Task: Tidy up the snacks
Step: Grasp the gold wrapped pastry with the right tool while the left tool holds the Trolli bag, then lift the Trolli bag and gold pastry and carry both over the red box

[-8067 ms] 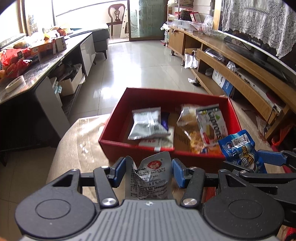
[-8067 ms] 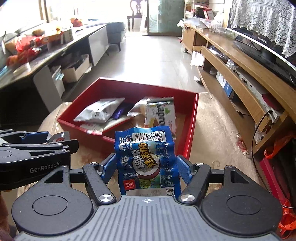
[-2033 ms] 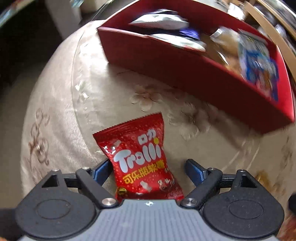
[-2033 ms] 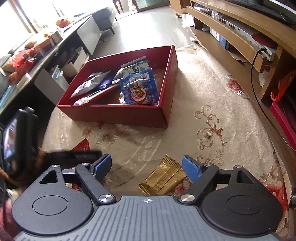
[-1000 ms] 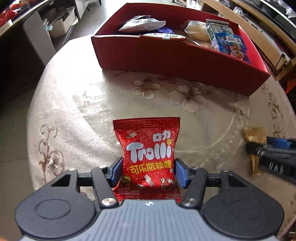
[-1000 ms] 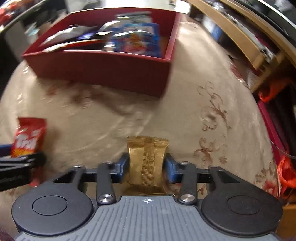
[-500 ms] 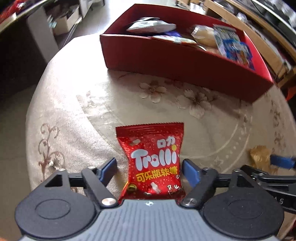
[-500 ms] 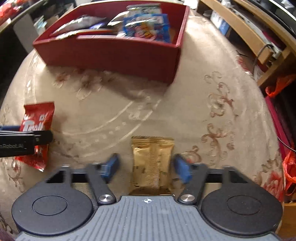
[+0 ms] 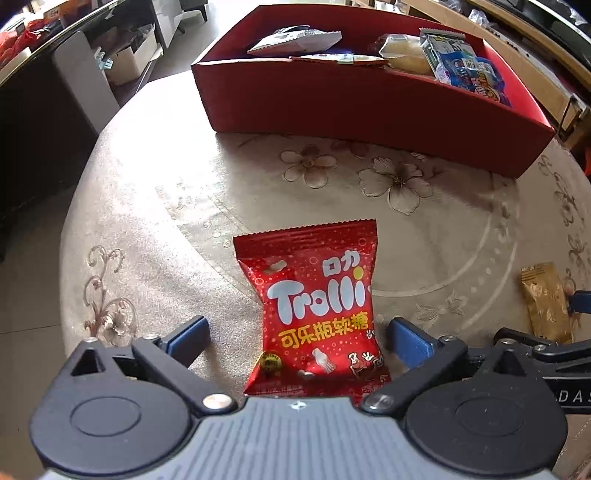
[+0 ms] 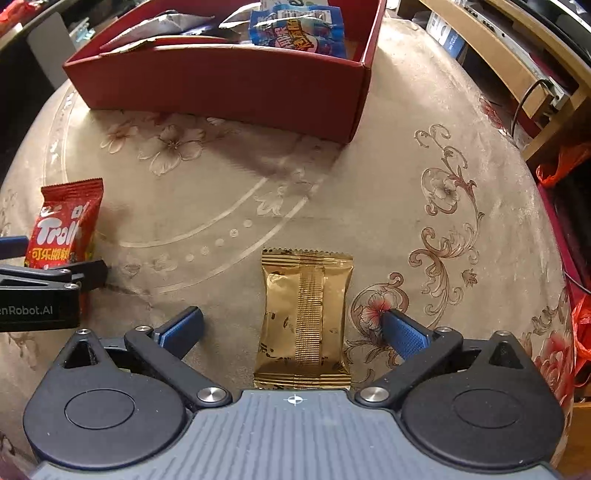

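Note:
A red Trolli candy bag (image 9: 314,310) lies flat on the round beige table, between the blue pads of my left gripper (image 9: 297,336), whose jaws are opening and stand clear of the bag on both sides. A gold foil packet (image 10: 304,317) rests between the pads of my right gripper (image 10: 291,326), also opening and not touching it. Beyond both sits the red box (image 9: 369,107) with several snack packs inside, among them a blue bag (image 10: 297,33). The Trolli bag (image 10: 64,225) shows at the left of the right wrist view, the gold packet (image 9: 545,301) at the right of the left wrist view.
The floral tablecloth (image 10: 369,184) covers the table to its curved edge. A wooden TV shelf (image 10: 517,62) runs along the right. A dark counter and cardboard boxes (image 9: 125,55) stand at the left. A red plastic bag (image 10: 565,162) lies on the floor by the shelf.
Both grippers have opened from a grip on their packs: the left let go of the Trolli bag, the right let go of the gold packet. Both packs lie on the cloth.

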Available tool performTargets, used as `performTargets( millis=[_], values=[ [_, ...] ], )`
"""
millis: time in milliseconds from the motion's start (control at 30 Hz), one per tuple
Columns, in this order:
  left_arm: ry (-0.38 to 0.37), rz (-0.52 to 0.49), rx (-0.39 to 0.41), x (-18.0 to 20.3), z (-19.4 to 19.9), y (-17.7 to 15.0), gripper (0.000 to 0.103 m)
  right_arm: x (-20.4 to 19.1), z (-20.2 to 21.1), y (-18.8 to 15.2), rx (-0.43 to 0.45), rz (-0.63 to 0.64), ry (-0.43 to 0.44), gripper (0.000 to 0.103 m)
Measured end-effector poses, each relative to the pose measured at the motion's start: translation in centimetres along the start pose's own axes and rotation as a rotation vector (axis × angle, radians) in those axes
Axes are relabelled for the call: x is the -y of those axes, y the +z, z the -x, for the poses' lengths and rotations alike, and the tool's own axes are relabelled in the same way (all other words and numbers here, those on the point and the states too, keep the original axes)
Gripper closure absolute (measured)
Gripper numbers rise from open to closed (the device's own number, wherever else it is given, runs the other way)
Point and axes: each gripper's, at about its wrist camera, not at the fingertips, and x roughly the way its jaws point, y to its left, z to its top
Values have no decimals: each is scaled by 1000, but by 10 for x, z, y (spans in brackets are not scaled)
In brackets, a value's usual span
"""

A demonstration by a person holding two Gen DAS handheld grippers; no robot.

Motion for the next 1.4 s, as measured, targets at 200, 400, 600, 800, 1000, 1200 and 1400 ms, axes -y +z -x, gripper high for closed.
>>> performTargets(
  millis=[200, 400, 600, 800, 1000, 1200, 1400],
  values=[
    [-19, -6, -10, 4, 8, -3, 14, -11, 9, 0, 25, 40, 9, 37],
    [-52, -49, -15, 12, 23, -9, 42, -17, 19, -2, 44, 48, 7, 56],
    [-85, -48, -18, 13, 30, -11, 50, -15, 29, -4, 79, 46, 6, 56],
    [-95, -56, -14, 18, 35, -11, 52, -17, 36, -2, 117, 62, 1, 56],
    [-104, -57, 8, 15, 38, -5, 53, -17, 40, -1, 132, 62, 12, 56],
    [-107, -60, 16, 13, 39, -3, 53, -17, 39, -1, 132, 68, 14, 56],
    [-89, -92, -3, 18, 32, -7, 53, -19, 32, -3, 105, 83, 10, 56]
  ],
)
